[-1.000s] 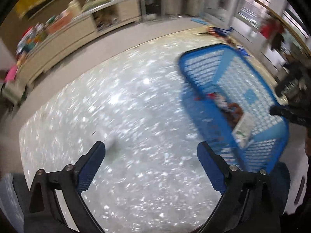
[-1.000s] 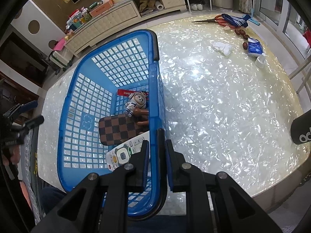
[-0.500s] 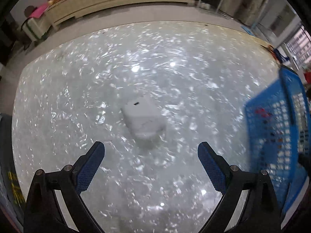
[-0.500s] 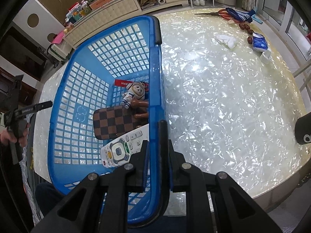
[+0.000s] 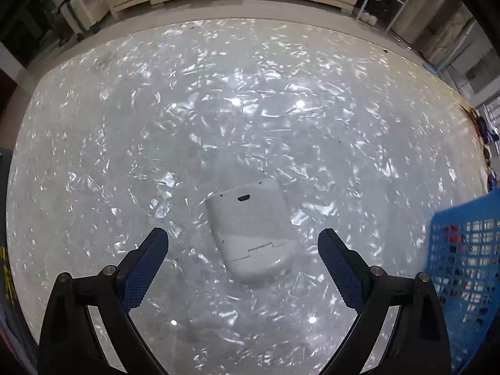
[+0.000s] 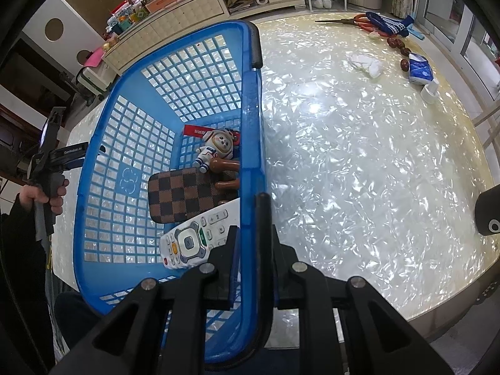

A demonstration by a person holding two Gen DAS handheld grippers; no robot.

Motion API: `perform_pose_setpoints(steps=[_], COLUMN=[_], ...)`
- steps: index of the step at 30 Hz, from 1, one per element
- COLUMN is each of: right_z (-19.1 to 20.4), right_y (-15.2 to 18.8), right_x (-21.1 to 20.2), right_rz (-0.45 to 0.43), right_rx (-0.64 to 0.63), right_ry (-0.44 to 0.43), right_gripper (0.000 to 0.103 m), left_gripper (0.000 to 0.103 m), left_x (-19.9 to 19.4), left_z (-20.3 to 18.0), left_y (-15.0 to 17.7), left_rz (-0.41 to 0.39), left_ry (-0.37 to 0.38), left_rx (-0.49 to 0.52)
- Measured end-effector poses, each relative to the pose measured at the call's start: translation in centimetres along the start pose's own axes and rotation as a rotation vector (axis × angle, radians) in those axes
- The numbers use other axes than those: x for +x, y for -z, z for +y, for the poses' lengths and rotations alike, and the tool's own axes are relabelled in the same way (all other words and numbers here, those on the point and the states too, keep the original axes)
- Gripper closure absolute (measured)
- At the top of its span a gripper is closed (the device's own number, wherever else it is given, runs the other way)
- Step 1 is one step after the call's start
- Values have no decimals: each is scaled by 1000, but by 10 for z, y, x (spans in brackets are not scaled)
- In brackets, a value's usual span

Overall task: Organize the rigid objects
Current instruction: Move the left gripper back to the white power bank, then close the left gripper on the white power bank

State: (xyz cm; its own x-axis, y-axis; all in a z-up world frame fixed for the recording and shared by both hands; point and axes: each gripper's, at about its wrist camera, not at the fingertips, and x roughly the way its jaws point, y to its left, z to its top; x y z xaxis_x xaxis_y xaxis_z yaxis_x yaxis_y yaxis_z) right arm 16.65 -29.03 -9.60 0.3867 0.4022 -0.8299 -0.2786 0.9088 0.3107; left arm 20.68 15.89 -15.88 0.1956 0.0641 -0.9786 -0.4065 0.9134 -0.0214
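Observation:
A white flat case (image 5: pixel 251 229) lies on the pearly table (image 5: pixel 218 109), just ahead of my open, empty left gripper (image 5: pixel 243 243), between the lines of its fingers. My right gripper (image 6: pixel 251 234) is shut on the right rim of a blue basket (image 6: pixel 250 118). The basket holds a white remote (image 6: pixel 195 240), a brown checkered wallet (image 6: pixel 184 193), an astronaut bear toy (image 6: pixel 215 150), a brown wooden piece (image 6: pixel 225 167) and a red card (image 6: pixel 195 131). The basket's corner also shows at the right in the left wrist view (image 5: pixel 465 265).
At the table's far right lie scissors (image 6: pixel 347 20), a blue cloth (image 6: pixel 387 23), white tissue (image 6: pixel 365 62), brown beads (image 6: pixel 398 45), a blue tissue pack (image 6: pixel 420 70) and a white cup (image 6: pixel 429 90). A low cabinet (image 6: pixel 187 12) stands beyond the table.
My left gripper has swung left away from the basket and closed in on the white case, which now lies between its fingers. The right gripper still holds the basket rim.

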Motion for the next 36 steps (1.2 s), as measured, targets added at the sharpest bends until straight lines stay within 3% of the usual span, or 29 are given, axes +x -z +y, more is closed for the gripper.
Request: perform_pose_setpoints(steps=[5, 11, 14, 17, 28, 36], right_z=[-2, -5, -7, -6, -4, -2], right_y=[2, 4, 4, 4, 2, 1], right_x=[1, 0, 1, 1, -5, -9], right_rz=[0, 0, 2, 2, -8, -12], right_rx=[4, 8, 10, 11, 5, 0], right_ry=[-7, -15, -17, -15, -4, 4], right_gripper=[88, 88, 88, 88, 88, 88], left_gripper=[6, 24, 28, 43, 44, 44], left_x=[9, 25, 26, 24, 7, -52], left_z=[-5, 0, -3, -6, -18, -33], left_y=[0, 1, 3, 2, 19, 43], left_rz=[-1, 26, 7, -6, -15, -102], left_ry=[-9, -3, -31, -25, 38, 83], left_rx=[-25, -101, -78, -58, 10, 136])
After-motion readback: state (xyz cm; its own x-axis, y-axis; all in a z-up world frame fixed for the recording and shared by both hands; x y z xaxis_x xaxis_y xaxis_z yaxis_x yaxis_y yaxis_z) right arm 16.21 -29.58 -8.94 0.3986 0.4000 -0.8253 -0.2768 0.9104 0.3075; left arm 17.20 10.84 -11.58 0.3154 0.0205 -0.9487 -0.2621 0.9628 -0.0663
